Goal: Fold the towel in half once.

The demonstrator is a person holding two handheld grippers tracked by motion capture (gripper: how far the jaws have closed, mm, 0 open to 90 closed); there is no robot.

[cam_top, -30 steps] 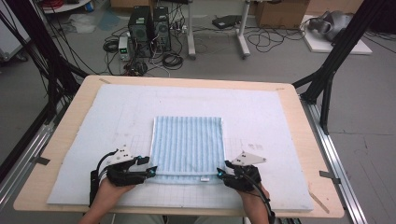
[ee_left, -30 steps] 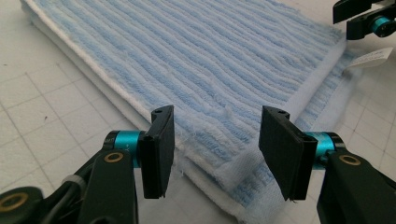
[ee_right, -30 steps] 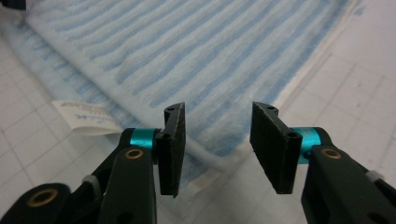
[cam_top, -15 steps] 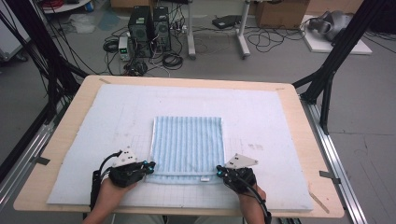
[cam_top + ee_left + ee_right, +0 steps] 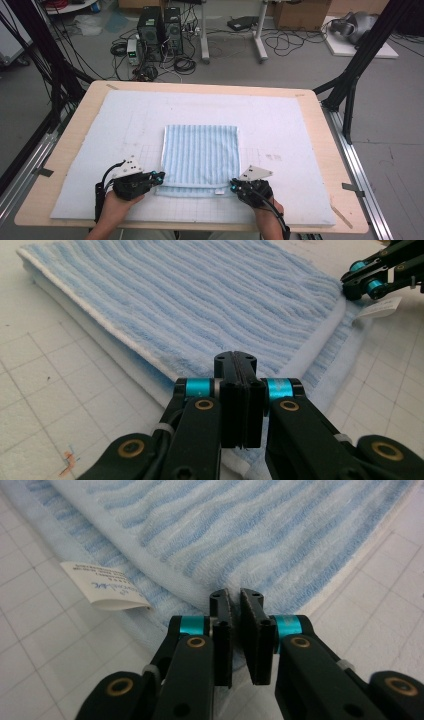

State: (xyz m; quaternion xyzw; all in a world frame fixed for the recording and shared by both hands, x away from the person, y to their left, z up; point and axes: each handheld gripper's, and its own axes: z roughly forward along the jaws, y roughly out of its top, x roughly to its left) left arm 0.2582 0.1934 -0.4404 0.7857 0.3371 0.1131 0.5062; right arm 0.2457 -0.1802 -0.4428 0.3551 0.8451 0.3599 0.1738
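The wooden table [image 5: 65, 145] carries a white gridded mat [image 5: 280, 130] that covers nearly all of its top, and on the mat, a little nearer to me than the middle, lies my folded blue-and-white striped towel [image 5: 201, 150], flat, with its stripes running away from me. It sits in layers: the upper fold stops short of the near edge, so a strip of the lower layer shows along the front. My two hands come in from the near side of the table, one at each front corner of the towel. My left gripper [image 5: 156, 176] is at the near left corner; in the left gripper view its jaws are pressed flat together with no gap between them, their tips [image 5: 235, 362] reaching over the edge of the towel [image 5: 200, 295], and I cannot tell whether any cloth is caught between them. My right gripper [image 5: 234, 187] is at the near right corner; in the right gripper view its jaws stand a thin slit apart, tips [image 5: 235, 597] touching the hem of the lower layer [image 5: 165, 587], and I cannot make out whether cloth sits in that slit. In the left gripper view the right gripper's blue-ringed tips [image 5: 361, 281] show at the far corner of the same edge. A small white care label [image 5: 106, 586] with blue print sticks out from the hem, lying on the mat just beside my right gripper.
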